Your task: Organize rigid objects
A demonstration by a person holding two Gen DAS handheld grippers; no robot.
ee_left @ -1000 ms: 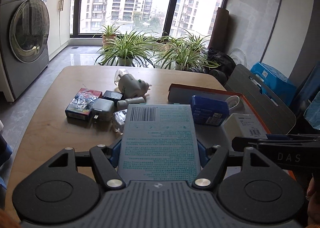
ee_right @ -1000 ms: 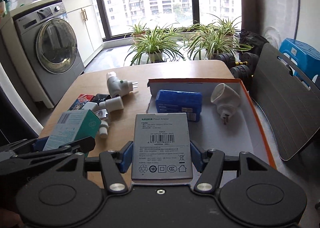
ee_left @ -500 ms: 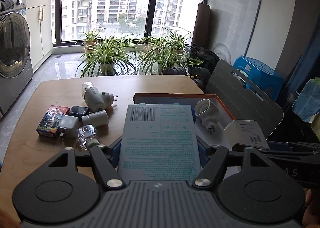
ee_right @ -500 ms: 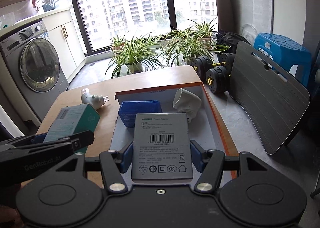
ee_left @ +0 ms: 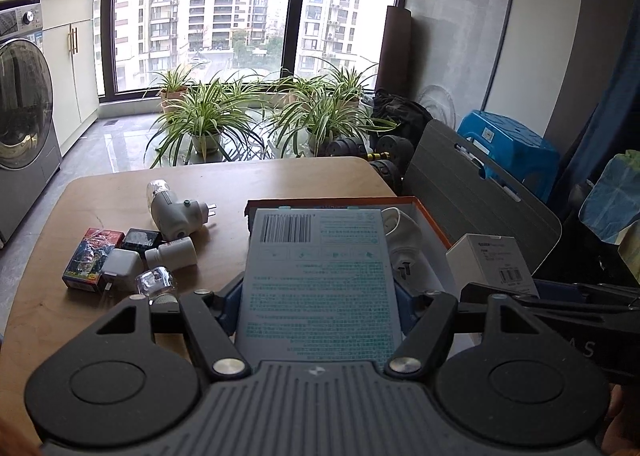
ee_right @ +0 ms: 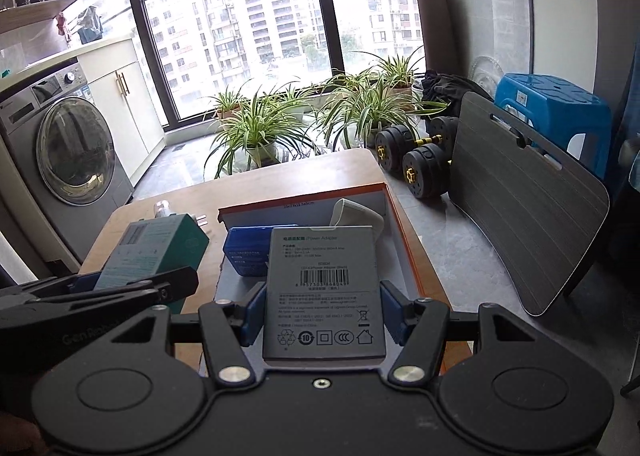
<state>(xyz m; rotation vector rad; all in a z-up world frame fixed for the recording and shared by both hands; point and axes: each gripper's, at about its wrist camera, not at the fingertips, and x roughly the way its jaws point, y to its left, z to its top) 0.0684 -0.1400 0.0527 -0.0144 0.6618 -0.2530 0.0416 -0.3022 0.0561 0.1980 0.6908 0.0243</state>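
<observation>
My left gripper (ee_left: 318,298) is shut on a teal-printed box (ee_left: 318,276) and holds it above the near edge of an orange-rimmed tray (ee_left: 430,218); the box also shows in the right wrist view (ee_right: 154,252). My right gripper (ee_right: 322,310) is shut on a grey power-adapter box (ee_right: 324,288), held over the tray (ee_right: 404,232). The same box shows in the left wrist view (ee_left: 492,262). In the tray lie a blue box (ee_right: 244,252) and a white plug adapter (ee_right: 356,214).
On the wooden table (ee_left: 280,180), left of the tray, lie a white plug adapter (ee_left: 174,212), a red card box (ee_left: 92,258), a black cube (ee_left: 140,240), a white charger (ee_left: 120,264), a white cylinder (ee_left: 172,254) and a clear bulb (ee_left: 156,282). A grey board (ee_right: 520,196) leans at the right.
Both grippers have risen and shifted right with their boxes, from over the table toward the tray. The loose items now lie further left in the left wrist view.
</observation>
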